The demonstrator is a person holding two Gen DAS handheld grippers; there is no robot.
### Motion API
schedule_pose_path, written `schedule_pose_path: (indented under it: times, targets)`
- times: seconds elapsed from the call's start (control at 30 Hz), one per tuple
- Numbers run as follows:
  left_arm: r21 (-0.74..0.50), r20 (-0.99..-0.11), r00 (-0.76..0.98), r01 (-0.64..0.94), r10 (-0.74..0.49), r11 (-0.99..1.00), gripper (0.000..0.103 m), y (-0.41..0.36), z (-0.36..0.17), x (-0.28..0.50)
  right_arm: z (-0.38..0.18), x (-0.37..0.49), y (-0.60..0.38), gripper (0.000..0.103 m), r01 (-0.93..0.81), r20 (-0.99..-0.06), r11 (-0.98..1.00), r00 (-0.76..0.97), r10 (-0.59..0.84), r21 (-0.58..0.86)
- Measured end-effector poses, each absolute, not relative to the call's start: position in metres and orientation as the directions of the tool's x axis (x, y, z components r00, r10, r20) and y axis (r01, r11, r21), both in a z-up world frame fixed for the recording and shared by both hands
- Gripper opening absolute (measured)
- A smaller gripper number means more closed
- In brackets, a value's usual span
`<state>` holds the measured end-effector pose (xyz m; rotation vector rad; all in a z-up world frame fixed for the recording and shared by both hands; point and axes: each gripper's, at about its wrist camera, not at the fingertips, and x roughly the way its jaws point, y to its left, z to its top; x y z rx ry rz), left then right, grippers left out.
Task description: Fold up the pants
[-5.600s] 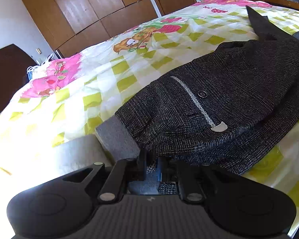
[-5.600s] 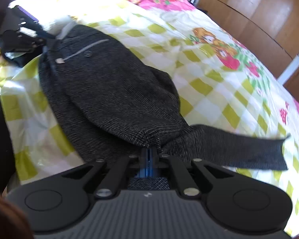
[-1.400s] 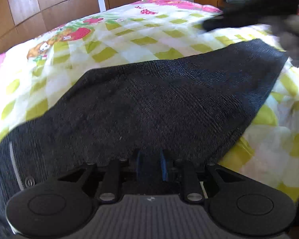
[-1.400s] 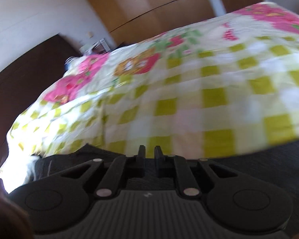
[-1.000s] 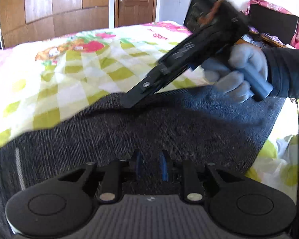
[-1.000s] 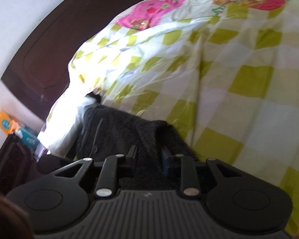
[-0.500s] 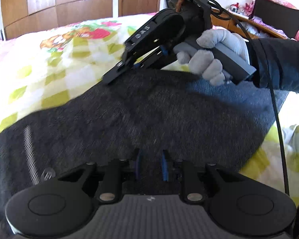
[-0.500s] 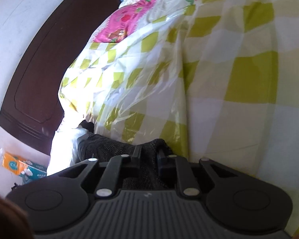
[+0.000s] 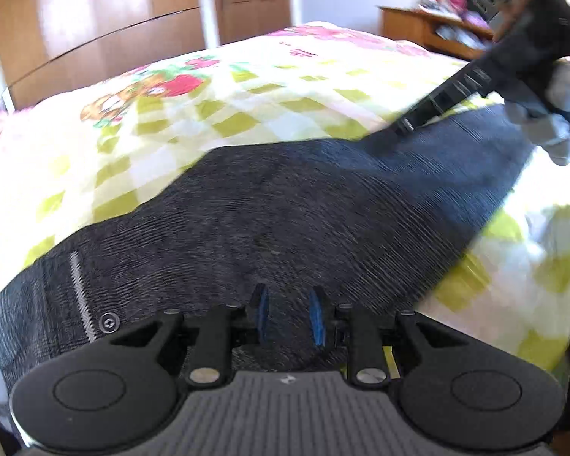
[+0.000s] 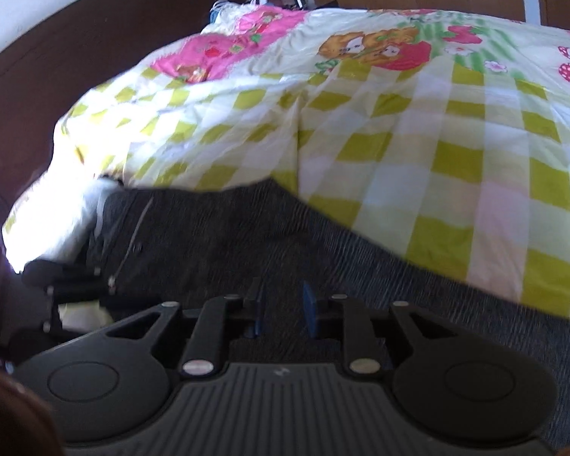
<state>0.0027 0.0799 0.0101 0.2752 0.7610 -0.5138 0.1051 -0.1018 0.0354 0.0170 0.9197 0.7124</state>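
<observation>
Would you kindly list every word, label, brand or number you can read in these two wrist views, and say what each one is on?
No text can be read in either view.
Right gripper: pale marks on its side, too blurred to read.
Left gripper: a small pale logo mark on its body, no letters.
Pants: the dark button near the pocket stripe may be embossed, too small to tell.
Bedspread: cartoon pictures only, no lettering legible.

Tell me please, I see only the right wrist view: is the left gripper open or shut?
Observer: Open. The left gripper has its blue pads apart, low over the pants.
Operator: How does my right gripper look from outside?
Observer: The right gripper slants down, with its tip at the far edge of the pants, toward the leg end.
Operator: What holds it?
Observer: A hand in a grey glove.
</observation>
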Motion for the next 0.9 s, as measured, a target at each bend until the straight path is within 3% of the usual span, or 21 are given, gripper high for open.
schedule_pose_path:
  times: [0.33,0.67,0.7,0.73,0.8,0.9]
  targets:
    - [0.238,-0.782,0.59,0.582,-0.202,0.778,0.038,0.092,0.01,-0.035,0.004,0.023,-0.013,0.021,-0.815,-0.794,0.579,0.336,0.507,0.024]
    - [0.244,-0.758,0.621,0.551,-0.197,0.798,0.041,0.11,-0.003,-0.027,-0.013,0.019,0.027,0.019,-0.853,-0.825,0.51,0.364,0.432,-0.109]
    - [0.237,-0.757,0.621,0.551,-0.203,0.8,0.04,0.111,-0.002,-0.027,-0.012,0.022,0.029,0.017,-0.845,-0.824,0.524,0.369,0.43,-0.105]
    - [0.228,-0.752,0.624,0.55,-0.214,0.803,0.038,0.113,-0.001,-0.028,-0.011,0.024,0.03,0.005,-0.836,-0.823,0.539,0.376,0.426,-0.103]
    - [0.192,-0.746,0.62,0.549,-0.242,0.813,0.025,0.118,0.004,-0.031,-0.006,0.026,0.031,0.002,-0.821,-0.821,0.565,0.377,0.43,-0.081]
    - [0.186,-0.739,0.624,0.55,-0.253,0.814,0.02,0.124,0.012,-0.041,0.007,0.02,0.029,0.002,-0.811,-0.81,0.581,0.381,0.445,-0.063]
